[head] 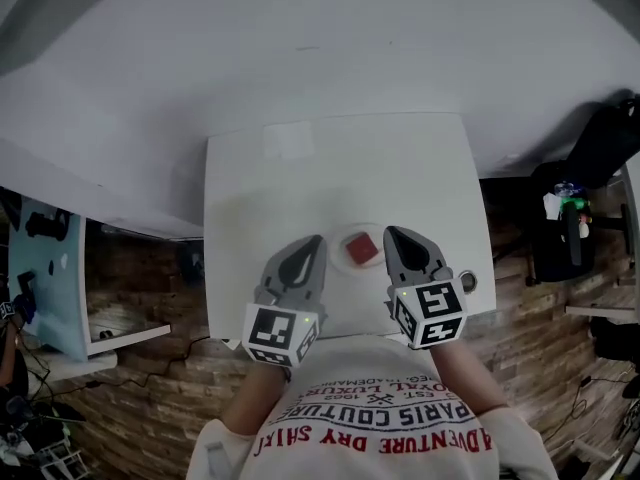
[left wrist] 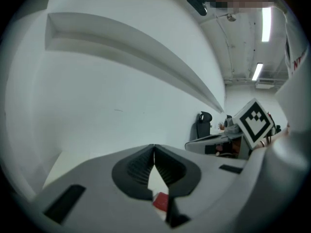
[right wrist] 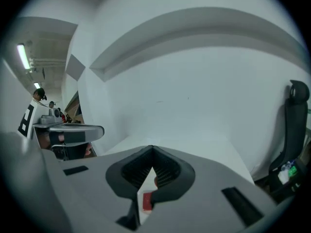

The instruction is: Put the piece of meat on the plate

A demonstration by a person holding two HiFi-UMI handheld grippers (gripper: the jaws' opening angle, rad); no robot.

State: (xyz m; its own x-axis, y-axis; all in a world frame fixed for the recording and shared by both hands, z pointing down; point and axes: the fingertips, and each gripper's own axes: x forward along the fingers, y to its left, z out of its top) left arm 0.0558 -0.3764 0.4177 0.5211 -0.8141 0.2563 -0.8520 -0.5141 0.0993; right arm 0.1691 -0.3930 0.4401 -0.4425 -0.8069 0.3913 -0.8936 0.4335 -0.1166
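A red piece of meat (head: 362, 248) lies on a small round plate (head: 341, 259) near the front edge of the white table (head: 300, 178). My left gripper (head: 315, 239) hovers just left of the plate and my right gripper (head: 390, 231) just right of it, both lifted above the table. In the left gripper view the jaws (left wrist: 154, 147) meet at their tips with nothing between them; the meat (left wrist: 161, 201) shows below through the gap. In the right gripper view the jaws (right wrist: 152, 147) are likewise shut and empty, with the meat (right wrist: 146, 201) seen underneath.
A white wall rises behind the table. A small round object (head: 467, 281) sits at the table's right front edge. A black chair (head: 600, 148) and bags stand to the right on the brick-patterned floor; a shelf (head: 45, 268) stands to the left.
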